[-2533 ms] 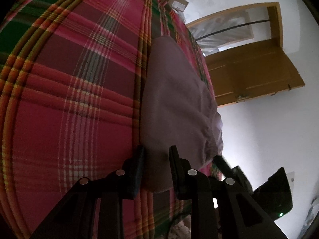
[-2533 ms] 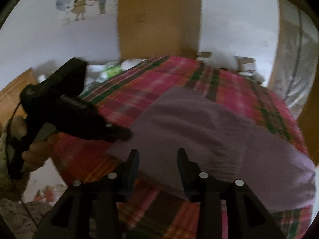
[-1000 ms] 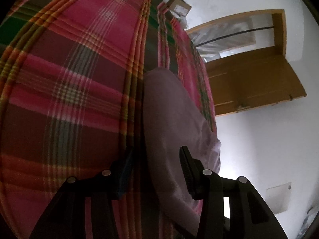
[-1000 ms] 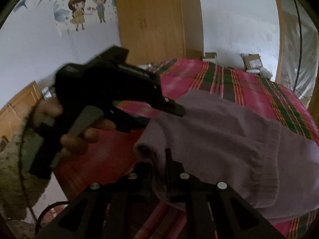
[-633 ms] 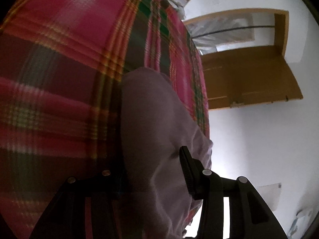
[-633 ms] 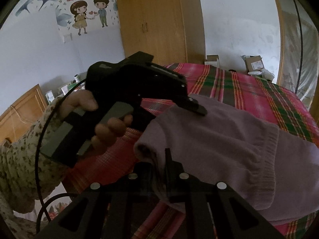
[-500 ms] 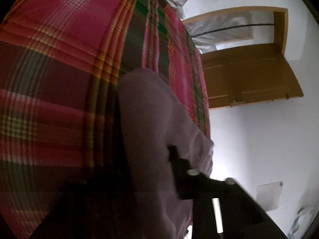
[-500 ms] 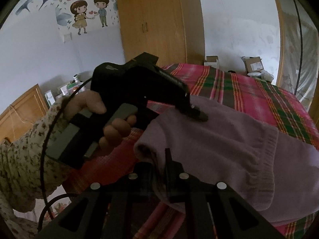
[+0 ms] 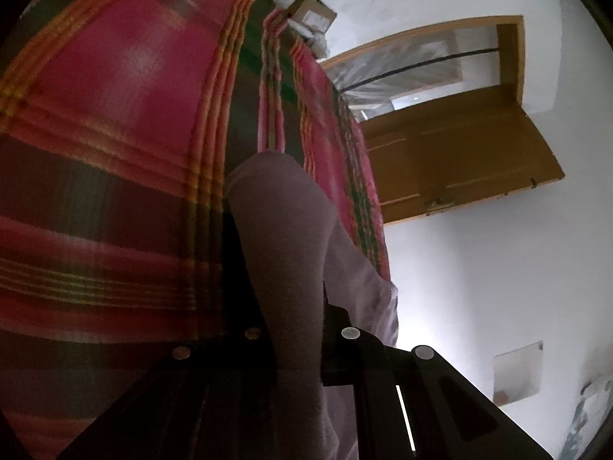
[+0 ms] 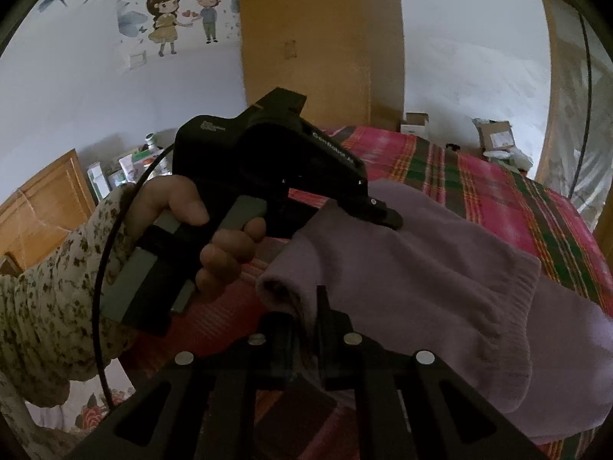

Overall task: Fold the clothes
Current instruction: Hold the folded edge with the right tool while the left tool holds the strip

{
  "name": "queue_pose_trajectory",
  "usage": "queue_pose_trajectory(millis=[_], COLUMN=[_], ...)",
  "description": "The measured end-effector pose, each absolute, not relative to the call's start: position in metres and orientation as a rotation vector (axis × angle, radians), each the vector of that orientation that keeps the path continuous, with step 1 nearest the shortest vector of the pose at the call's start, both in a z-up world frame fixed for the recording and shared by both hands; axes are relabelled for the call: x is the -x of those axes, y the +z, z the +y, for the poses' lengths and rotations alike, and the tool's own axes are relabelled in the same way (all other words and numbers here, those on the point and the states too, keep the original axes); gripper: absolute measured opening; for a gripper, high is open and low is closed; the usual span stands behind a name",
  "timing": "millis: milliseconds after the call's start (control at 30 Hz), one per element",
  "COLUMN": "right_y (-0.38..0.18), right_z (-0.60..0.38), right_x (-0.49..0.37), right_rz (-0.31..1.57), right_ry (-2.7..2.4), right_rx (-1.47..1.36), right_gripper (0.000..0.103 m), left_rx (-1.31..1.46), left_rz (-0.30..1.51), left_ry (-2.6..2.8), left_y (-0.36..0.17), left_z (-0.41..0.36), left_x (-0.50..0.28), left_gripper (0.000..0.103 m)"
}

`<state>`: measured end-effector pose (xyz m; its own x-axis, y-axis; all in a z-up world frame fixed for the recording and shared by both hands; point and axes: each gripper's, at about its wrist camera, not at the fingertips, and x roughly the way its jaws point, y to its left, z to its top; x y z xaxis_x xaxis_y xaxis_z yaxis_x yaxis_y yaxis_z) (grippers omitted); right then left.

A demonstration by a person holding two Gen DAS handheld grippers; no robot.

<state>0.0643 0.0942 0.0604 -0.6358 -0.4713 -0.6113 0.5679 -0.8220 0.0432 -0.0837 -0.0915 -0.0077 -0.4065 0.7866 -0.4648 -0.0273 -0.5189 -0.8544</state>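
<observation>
Both grippers are now pinching the sweater (image 10: 440, 268). A second ago the left gripper (image 9: 297, 329) was spread wide around the near edge; now its jaws are pressed together on the knit, fabric bunching up between them. The right gripper (image 10: 304, 314) was already clamped on the near left corner and is holding the same bite.

The sweater is lying on the plaid bed (image 10: 498, 191), near side lifting off the cover; the far part is still resting flat, ribbed hem (image 10: 525, 306) hanging toward the right edge. In the right view, my left hand (image 10: 199, 230) is squeezing the trigger, with the left tool's tip sitting on the cloth just beyond the right gripper.

Meaning: I'm reading this as grasp done on both sides, so the fold stroke can start, carrying the near edge over toward the far side. Risk: both bites are close together on one end, so the rest may sag or drag unevenly. Can't tell how many layers each jaw is holding.
</observation>
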Motion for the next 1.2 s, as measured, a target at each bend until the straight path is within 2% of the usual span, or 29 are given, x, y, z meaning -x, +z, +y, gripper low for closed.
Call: queue_pose_trajectory(millis=[733, 1067, 1133, 1167, 1200], right_y=[0.049, 0.03, 0.028, 0.028, 0.028], right_z=[-0.022, -0.038, -0.033, -0.031, -0.029], right_x=[-0.058, -0.041, -0.038, -0.039, -0.04], right_rz=[0.267, 0.238, 0.212, 0.209, 0.206], right_ry=[-2.108, -2.034, -2.026, -2.027, -2.03], right_rx=[-0.848, -0.946, -0.974, -0.978, -0.982], right_gripper=[0.01, 0.012, 0.012, 0.014, 0.019], left_rx=[1.213, 1.28, 1.276, 1.272, 1.265], left_rz=[-1.171, -1.102, -1.061, -1.038, -1.022], left_ry=[2.173, 2.234, 2.274, 2.294, 2.311], left_y=[-0.009, -0.014, -0.009, -0.005, -0.001], left_z=[-0.235, -0.234, -0.231, -0.229, -0.228], left_x=[0.037, 0.037, 0.034, 0.031, 0.029], left_gripper=[0.01, 0.011, 0.016, 0.016, 0.016])
